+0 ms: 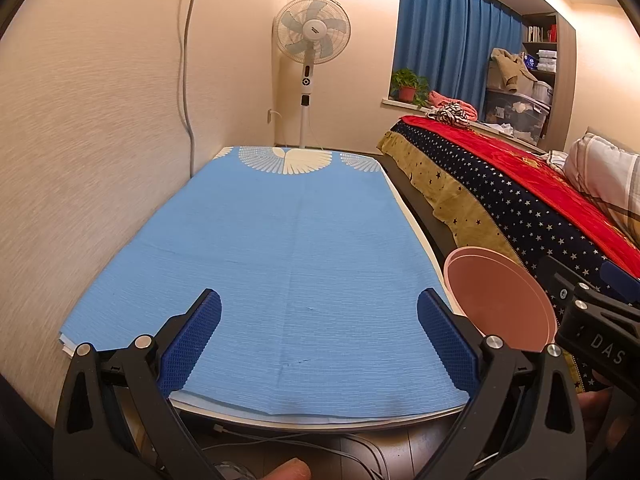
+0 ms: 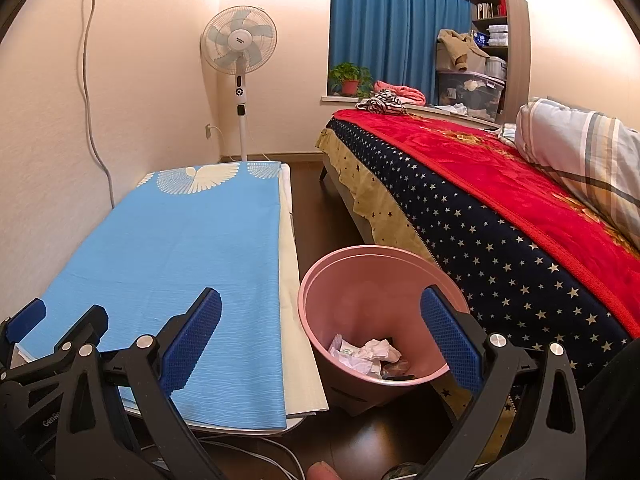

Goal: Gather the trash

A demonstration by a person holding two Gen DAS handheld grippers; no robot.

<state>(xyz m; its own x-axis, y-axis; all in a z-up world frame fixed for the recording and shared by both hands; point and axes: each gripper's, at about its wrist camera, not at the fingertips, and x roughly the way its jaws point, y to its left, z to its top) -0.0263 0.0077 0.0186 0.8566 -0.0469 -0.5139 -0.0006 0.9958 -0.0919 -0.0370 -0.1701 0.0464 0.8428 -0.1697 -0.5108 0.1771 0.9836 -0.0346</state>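
A pink trash bin [image 2: 360, 280] stands on the dark floor between the low table and the bed, with crumpled white paper [image 2: 366, 354] and other scraps at its bottom. My right gripper [image 2: 320, 336] is open above the bin's near rim, with nothing between its blue pads. My left gripper [image 1: 319, 336] is open and empty over the near end of the blue cloth [image 1: 280, 260] on the table. The bin [image 1: 500, 300] shows at the right of the left wrist view, beside the right gripper's body [image 1: 596, 320]. The left gripper's body [image 2: 44, 344] appears at the lower left of the right wrist view.
A bed with a red blanket [image 2: 500, 184] and starry cover lies to the right. A standing fan [image 2: 239, 52] is at the far wall. White cables [image 1: 320, 448] trail under the table's near edge. A potted plant [image 2: 351, 78] sits on the windowsill by blue curtains.
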